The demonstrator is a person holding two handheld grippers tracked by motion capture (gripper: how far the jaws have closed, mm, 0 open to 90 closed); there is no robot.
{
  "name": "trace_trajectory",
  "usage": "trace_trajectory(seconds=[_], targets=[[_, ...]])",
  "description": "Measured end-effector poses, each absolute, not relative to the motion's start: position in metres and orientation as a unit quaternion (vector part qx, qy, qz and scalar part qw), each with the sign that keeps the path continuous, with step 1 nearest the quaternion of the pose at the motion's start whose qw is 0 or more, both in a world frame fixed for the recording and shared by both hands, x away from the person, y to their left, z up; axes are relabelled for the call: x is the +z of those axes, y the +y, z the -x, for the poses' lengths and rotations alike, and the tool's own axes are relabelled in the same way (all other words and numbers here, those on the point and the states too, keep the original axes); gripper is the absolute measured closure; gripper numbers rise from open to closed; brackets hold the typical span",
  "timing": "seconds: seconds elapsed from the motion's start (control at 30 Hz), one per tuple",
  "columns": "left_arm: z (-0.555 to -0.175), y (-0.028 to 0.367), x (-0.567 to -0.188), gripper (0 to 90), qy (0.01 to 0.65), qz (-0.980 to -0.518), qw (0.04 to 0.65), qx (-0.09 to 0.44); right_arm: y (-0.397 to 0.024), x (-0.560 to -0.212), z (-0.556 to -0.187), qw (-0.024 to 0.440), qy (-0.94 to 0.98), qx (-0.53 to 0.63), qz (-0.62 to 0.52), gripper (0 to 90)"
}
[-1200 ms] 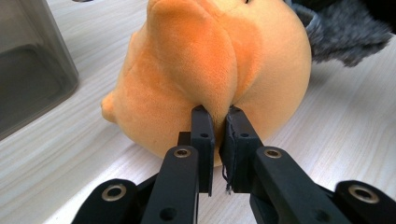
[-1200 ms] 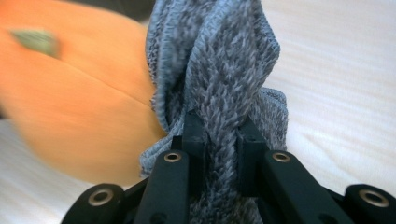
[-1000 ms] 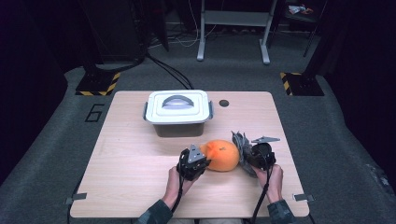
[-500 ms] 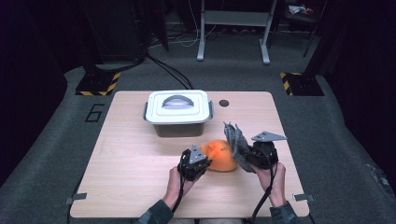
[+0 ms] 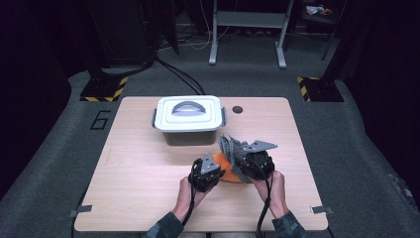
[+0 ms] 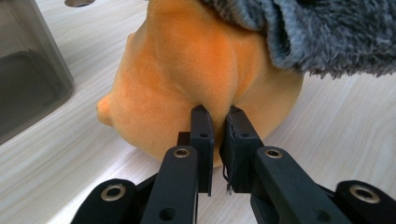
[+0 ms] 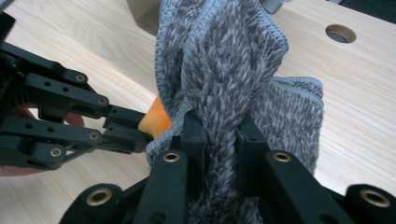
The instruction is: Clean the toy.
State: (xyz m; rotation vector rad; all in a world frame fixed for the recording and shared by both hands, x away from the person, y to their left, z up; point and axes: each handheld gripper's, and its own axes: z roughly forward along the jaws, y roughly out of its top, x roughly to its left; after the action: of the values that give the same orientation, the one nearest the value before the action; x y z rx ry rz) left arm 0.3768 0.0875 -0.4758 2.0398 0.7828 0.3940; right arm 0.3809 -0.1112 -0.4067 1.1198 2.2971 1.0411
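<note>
An orange plush toy (image 5: 224, 167) lies on the wooden table (image 5: 148, 163) in front of the person. My left gripper (image 6: 218, 112) is shut on a pinch of its orange fabric (image 6: 187, 70), and it also appears from the side (image 7: 128, 128) in the right gripper view. My right gripper (image 7: 218, 123) is shut on a grey knitted cloth (image 7: 224, 60). It holds the cloth bunched and raised over the toy's right side. In the high view the grey cloth (image 5: 232, 148) stands above the right gripper (image 5: 243, 161) and hides much of the toy. A sliver of orange (image 7: 156, 119) peeks out under the cloth.
A white lidded box (image 5: 188, 119) with a grey handle stands behind the toy, close to the cloth's top. A round hole (image 5: 237, 109) sits in the tabletop right of the box. Bare table lies left and right of the hands. The person's hands rest near the front edge.
My right gripper has risen and shifted left with the grey cloth, which now covers more of the orange toy. The left gripper has stayed put on the toy.
</note>
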Motion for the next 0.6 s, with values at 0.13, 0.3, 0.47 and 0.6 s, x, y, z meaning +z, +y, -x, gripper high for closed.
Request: trace_trajectory(seconds=[0.13, 0.3, 0.47, 0.6], targets=[[-0.377, 0.088, -0.477, 83.1, 0.317, -0.821, 0.447, 0.157, -0.121, -0.408, -0.381, 0.195, 0.813, 0.364, -0.41, 77.4], [-0.377, 0.088, -0.477, 83.1, 0.319, -0.819, 0.45, 0.156, -0.136, -0.413, -0.382, 0.198, 0.805, 0.358, -0.428, 77.4], [-0.377, 0.088, -0.477, 83.0, 0.318, -0.821, 0.448, 0.157, -0.15, -0.421, -0.385, 0.199, 0.797, 0.35, -0.45, 77.3], [-0.377, 0.088, -0.477, 83.0, 0.318, -0.822, 0.447, 0.153, -0.161, -0.429, -0.389, 0.197, 0.794, 0.34, -0.463, 77.3]])
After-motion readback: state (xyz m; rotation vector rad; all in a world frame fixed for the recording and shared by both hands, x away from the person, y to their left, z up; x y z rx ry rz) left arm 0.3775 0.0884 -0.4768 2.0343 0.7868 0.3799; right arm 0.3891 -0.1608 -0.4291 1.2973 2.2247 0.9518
